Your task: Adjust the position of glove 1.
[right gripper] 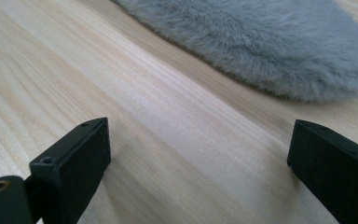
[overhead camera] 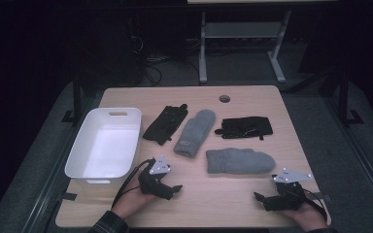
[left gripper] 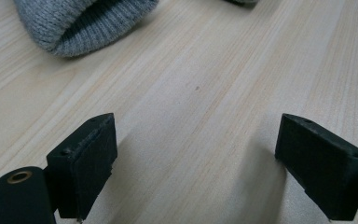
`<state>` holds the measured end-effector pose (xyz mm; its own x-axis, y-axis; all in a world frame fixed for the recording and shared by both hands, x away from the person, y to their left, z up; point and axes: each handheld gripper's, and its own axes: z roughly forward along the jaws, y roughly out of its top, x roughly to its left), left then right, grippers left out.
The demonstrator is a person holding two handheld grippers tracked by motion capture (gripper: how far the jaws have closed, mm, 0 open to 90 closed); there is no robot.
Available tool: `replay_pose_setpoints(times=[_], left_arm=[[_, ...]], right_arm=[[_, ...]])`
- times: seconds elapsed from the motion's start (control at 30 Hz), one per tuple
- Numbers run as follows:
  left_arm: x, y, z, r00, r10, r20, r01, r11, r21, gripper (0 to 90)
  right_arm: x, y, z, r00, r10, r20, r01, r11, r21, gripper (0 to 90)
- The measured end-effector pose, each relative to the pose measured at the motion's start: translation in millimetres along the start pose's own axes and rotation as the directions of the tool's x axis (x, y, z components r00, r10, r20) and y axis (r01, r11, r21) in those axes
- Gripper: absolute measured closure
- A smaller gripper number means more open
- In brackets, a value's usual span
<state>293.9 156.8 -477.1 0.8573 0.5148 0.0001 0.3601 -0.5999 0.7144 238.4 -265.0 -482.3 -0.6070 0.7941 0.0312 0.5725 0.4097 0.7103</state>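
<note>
High view: grey mitten lies between both tools, apparently untouched; left tool, right tool spread apart.

**Materials and finishes on the counter**

Counter: pale wood, matt, straight visible grain. Bin: white plastic, smooth, slight sheen. Upright grey mitten: ribbed knit cloth, matt. Lying grey mitten: fluffy, fleece-like pile, soft nap. Two black gloves: dark matt fabric, weave too dim to tell. Left hand-held gripper and right hand-held gripper: matt black jaw blocks, faintly textured; grey flat top plates.
</note>
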Motion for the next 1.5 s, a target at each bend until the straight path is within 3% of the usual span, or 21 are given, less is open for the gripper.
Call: replay_pose_setpoints(times=[0.1,0.2,0.27,0.37,0.4,0.43,0.53,0.57,0.63,0.7,0.8,1.1,1.5], left_arm=[[0.0,0.0,0.1,1.0,0.0,0.0,0.0,1.0,-0.001,11.9],[0.0,0.0,0.1,1.0,-0.001,0.0,0.001,1.0,-0.002,11.9],[0.1,0.1,0.0,1.0,0.001,0.0,-0.001,1.0,0.0,11.9],[0.1,0.1,0.0,1.0,0.002,0.0,-0.002,1.0,0.0,11.9],[0.1,0.1,0.0,1.0,0.002,-0.001,-0.002,1.0,0.0,11.9],[0.1,0.1,0.0,1.0,0.002,-0.001,-0.002,1.0,0.0,11.9],[0.1,0.1,-0.1,1.0,0.002,-0.001,-0.002,1.0,0.001,11.9],[0.1,0.1,-0.1,1.0,0.002,-0.001,-0.002,1.0,0.0,11.9],[0.1,0.0,0.0,1.0,0.001,0.0,-0.001,1.0,0.0,11.8],[-0.4,-0.1,0.3,1.0,-0.005,0.001,0.005,1.0,-0.006,11.9],[-0.5,-0.2,0.6,1.0,-0.005,-0.001,0.005,0.9999,-0.012,11.9],[-0.6,-0.3,0.2,1.0,-0.001,-0.001,0.001,1.0,-0.008,11.9],[-1.4,-0.6,-0.9,1.0,-0.002,0.003,0.002,1.0,-0.001,11.8]], right_arm=[[0.4,1.4,-1.3,1.0,0.006,0.001,-0.006,1.0,0.019,7.4],[0.8,5.9,-6.2,0.9999,0.005,-0.015,-0.004,0.999,0.051,19.0],[-0.5,11.5,-9.7,0.9989,0.035,-0.032,-0.032,0.996,0.086,27.6],[0.5,15.8,-13.9,0.999,0.024,-0.037,-0.022,0.998,0.067,33.7],[3.5,19.9,-18.8,0.9987,0.021,-0.047,-0.019,0.999,0.044,43.7],[3.5,19.9,-18.8,0.9987,0.021,-0.047,-0.019,0.999,0.044,43.7],[7.1,27.6,-23.7,0.9974,0.011,-0.071,-0.011,1.0,0.002,57.1],[8.8,34.3,-23.4,0.9968,0.01,-0.079,-0.011,1.0,-0.009,67.8],[9.5,38.0,-21.9,0.9962,0.017,-0.086,-0.017,1.0,-0.001,71.9],[9.7,48.5,-14.9,0.9955,0.026,-0.091,-0.024,1.0,0.018,85.2],[10.1,55.1,-9.0,0.9948,0.039,-0.094,-0.036,0.999,0.03,89.5],[21.9,89.4,15.2,0.9879,-0.014,-0.154,0.013,1.0,-0.002,89.8],[34.6,123.8,53.2,0.9783,-0.039,-0.204,0.038,0.999,-0.004,89.8]])
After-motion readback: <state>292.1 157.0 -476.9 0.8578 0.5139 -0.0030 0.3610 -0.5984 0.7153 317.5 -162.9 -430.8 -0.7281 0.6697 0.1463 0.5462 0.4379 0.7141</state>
